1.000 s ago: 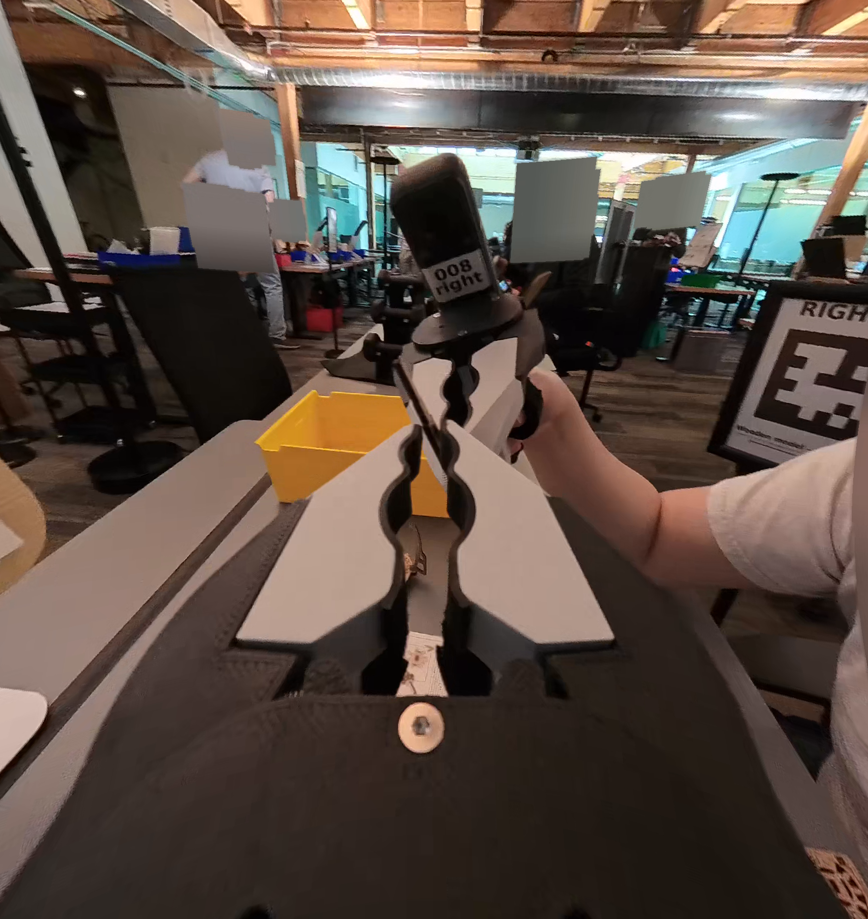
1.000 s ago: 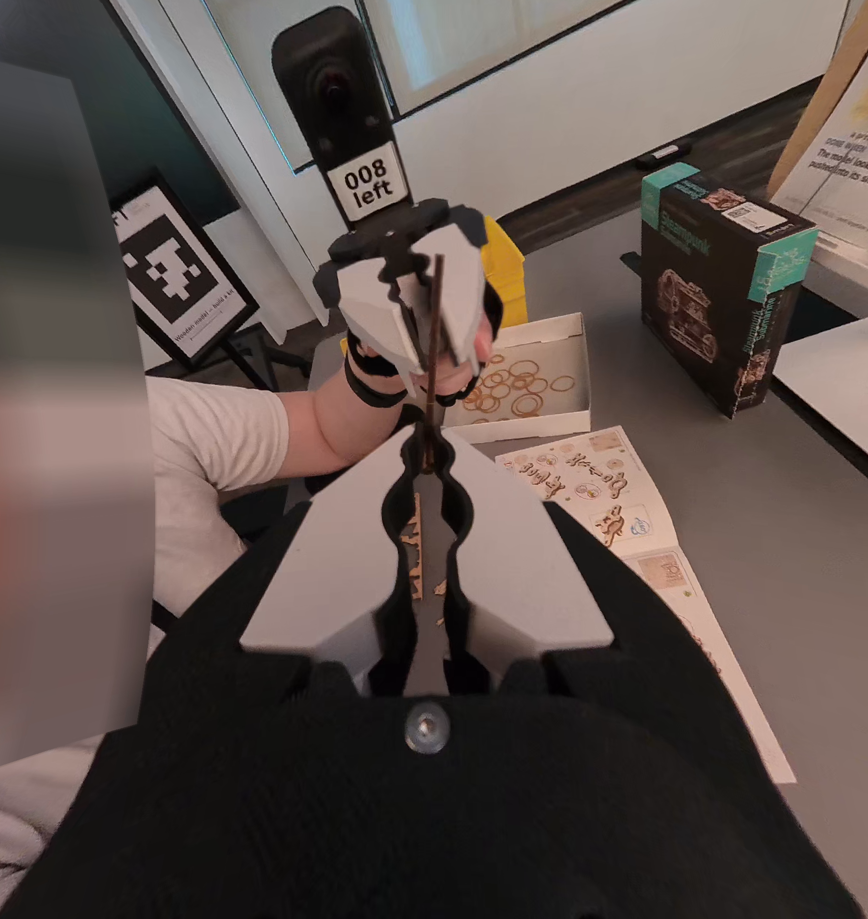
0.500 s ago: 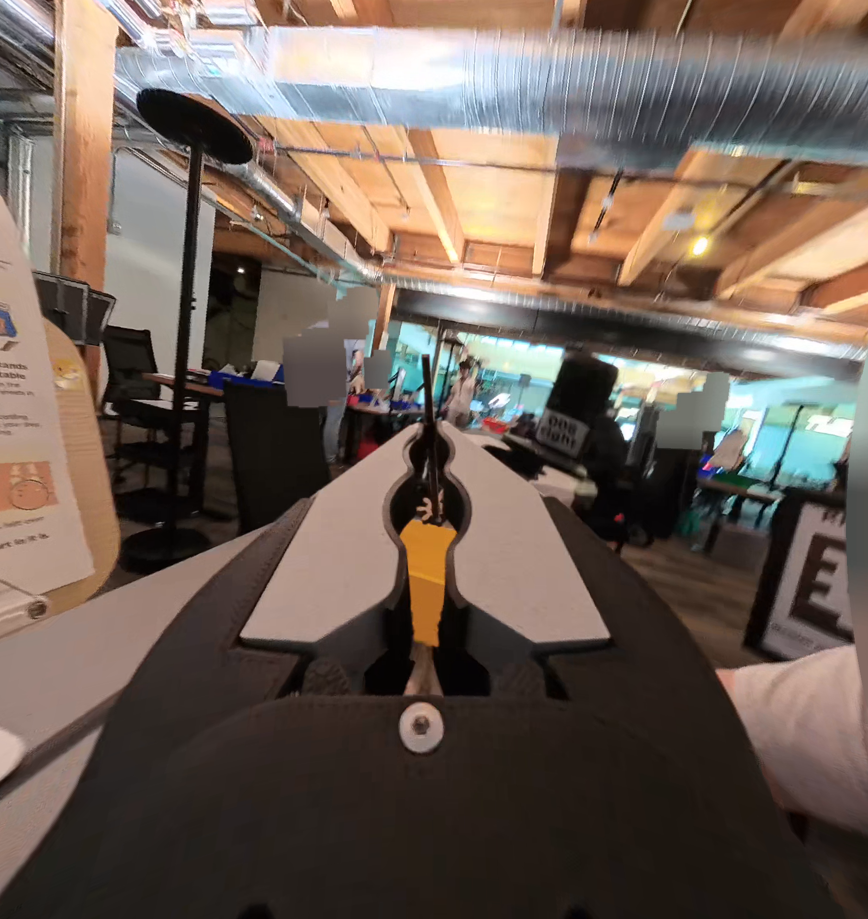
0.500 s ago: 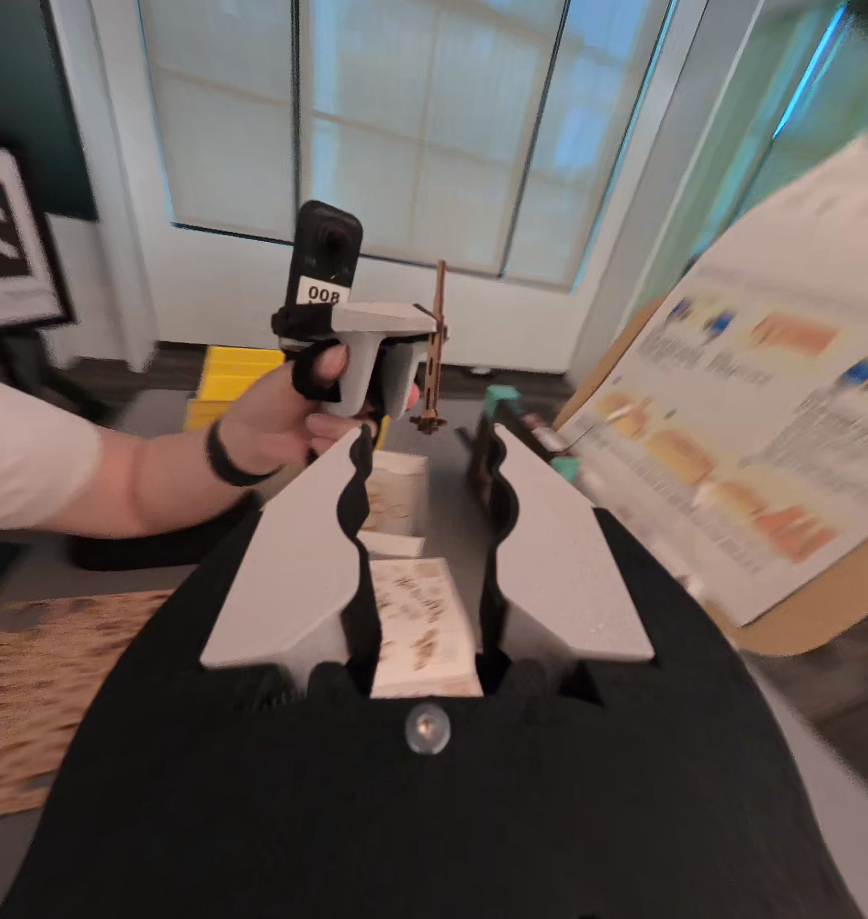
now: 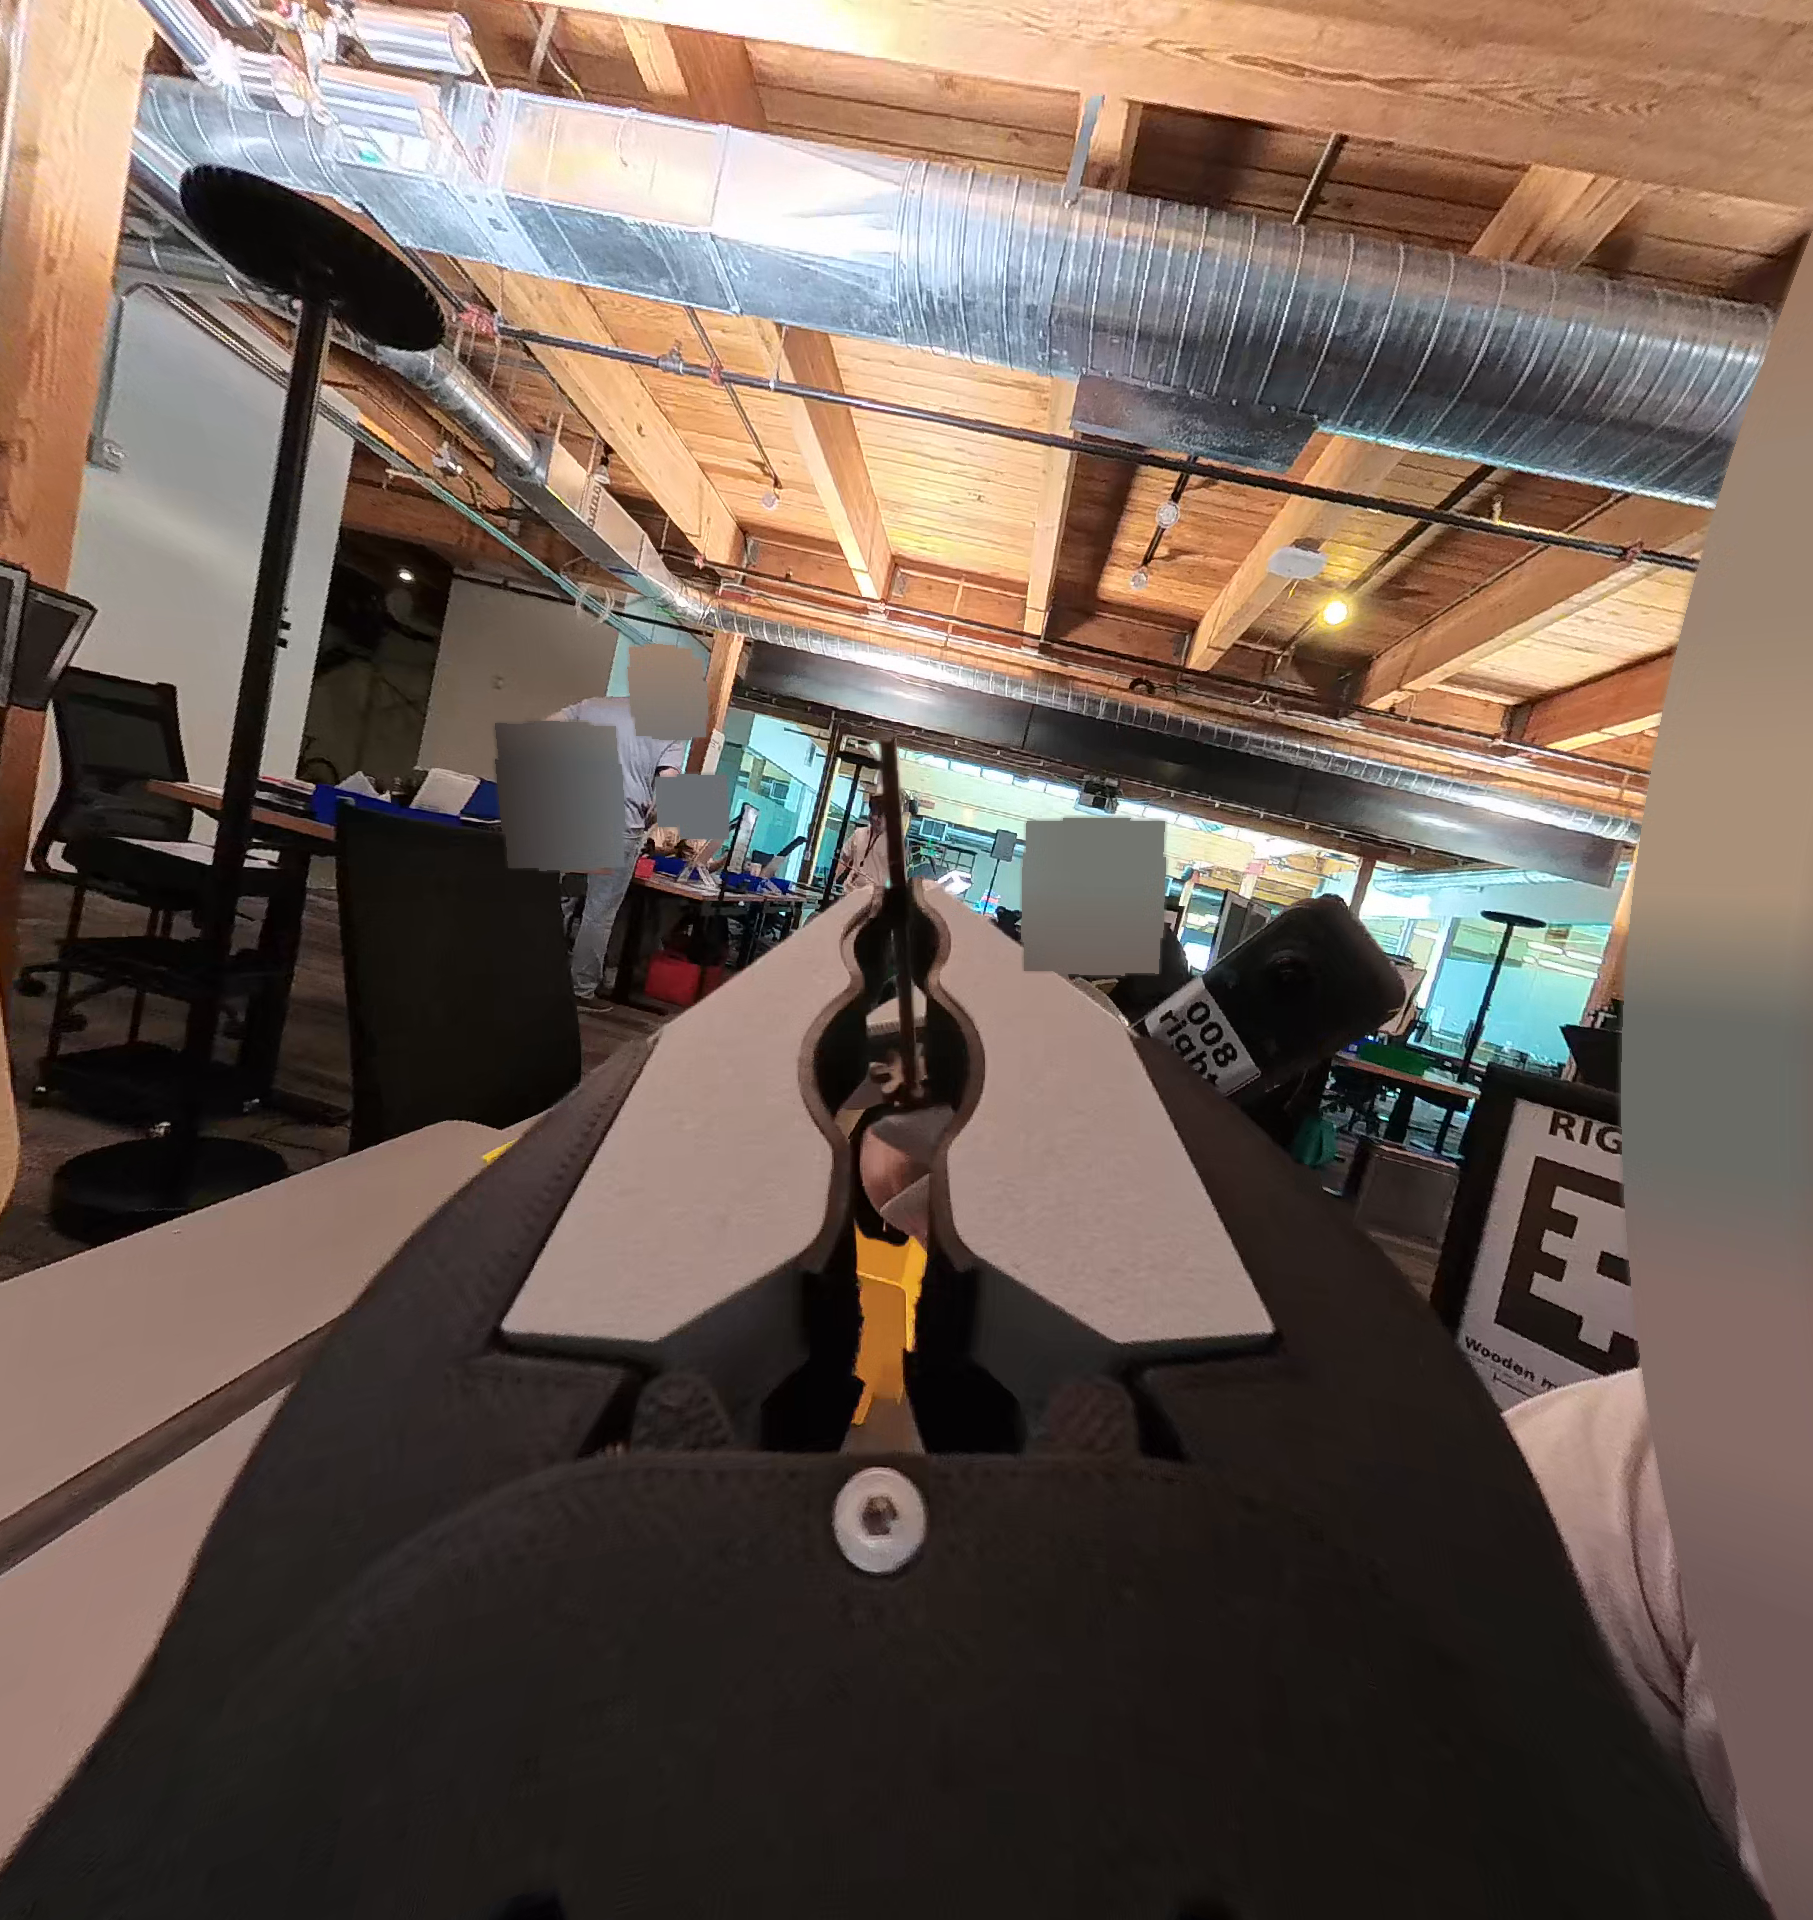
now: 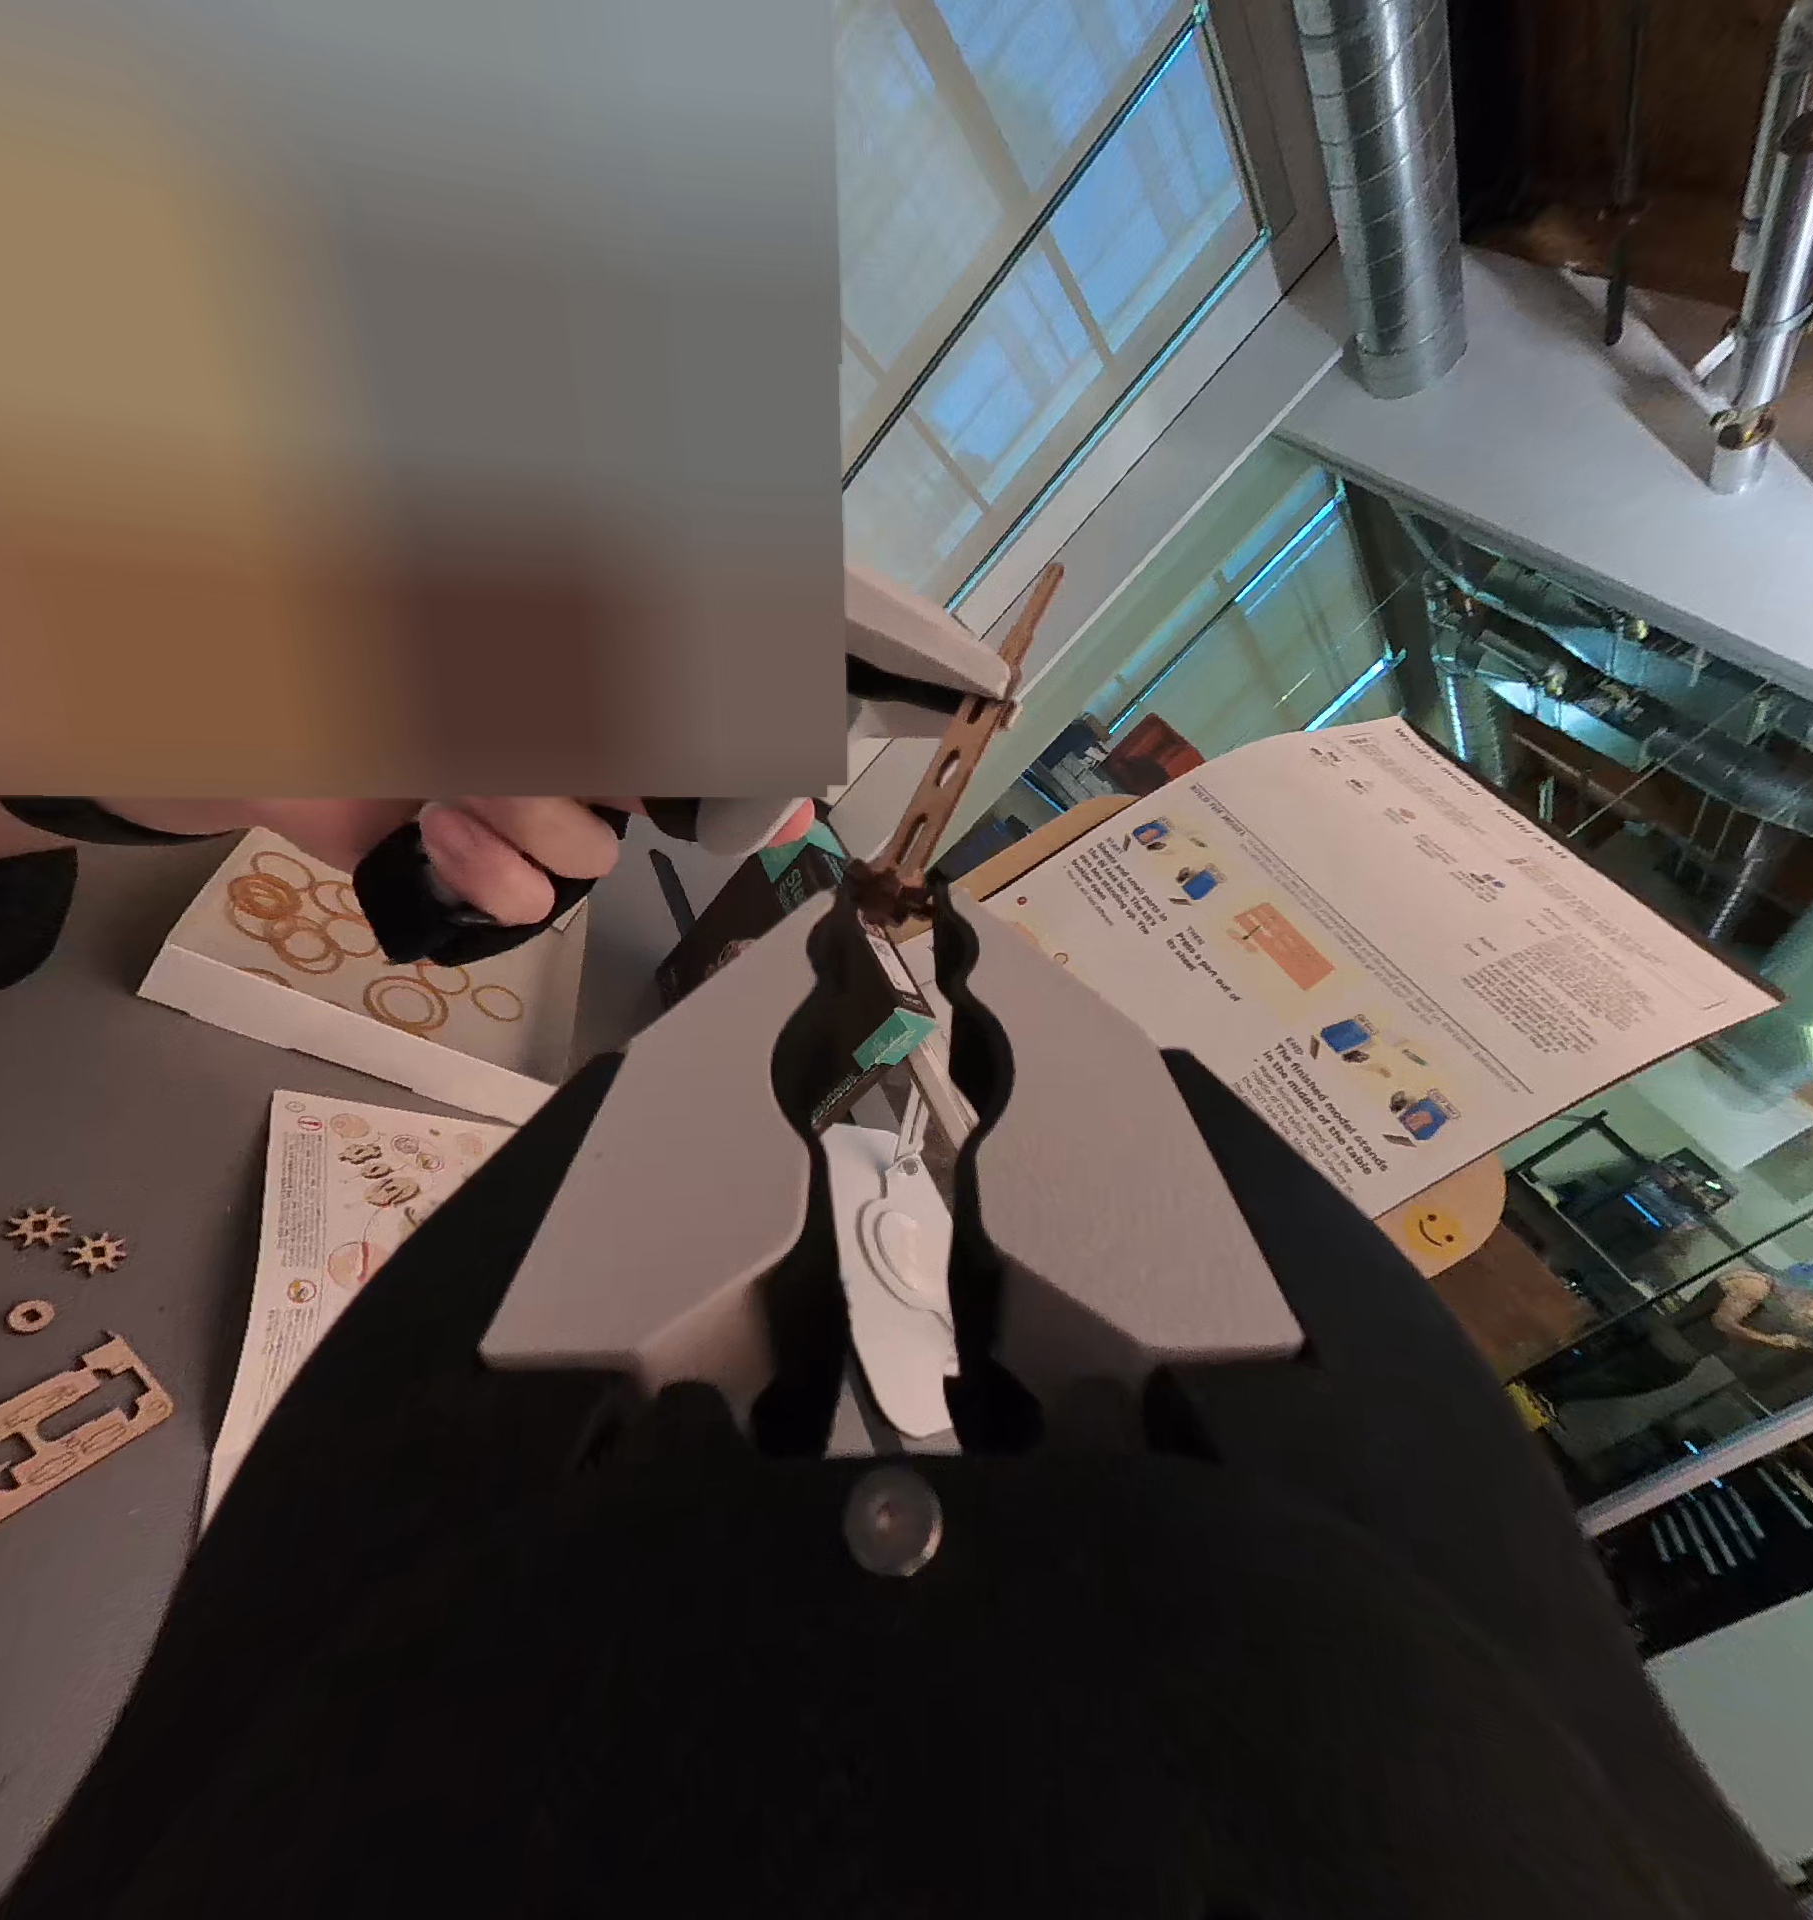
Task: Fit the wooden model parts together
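My left gripper [image 5: 896,906] is shut on a thin wooden strip [image 5: 893,821], seen edge-on and sticking up past the tips. In the right wrist view the same strip [image 6: 969,727] with holes slants down from the left gripper's fingers [image 6: 928,655]. A small dark wooden gear [image 6: 884,896] sits at the strip's lower end. My right gripper [image 6: 886,899] is closed around this gear, its tips touching both sides. The right gripper's body [image 5: 1281,1003] shows low at the right of the left wrist view.
On the grey table [image 6: 71,1039] lie a white box of wooden rings [image 6: 362,966], a leaflet [image 6: 351,1195], two loose gears [image 6: 66,1238] and a cut-out wooden sheet [image 6: 40,1423]. A dark kit box [image 6: 767,914] and an instruction board [image 6: 1380,935] stand behind. A yellow bin [image 5: 886,1309] shows below. The tips of one gripper are about 4 cm away from the tips of the other.
My right gripper let go of the strip, opened, then closed on the gear at the strip's lower end. My left gripper tilted up with the strip.
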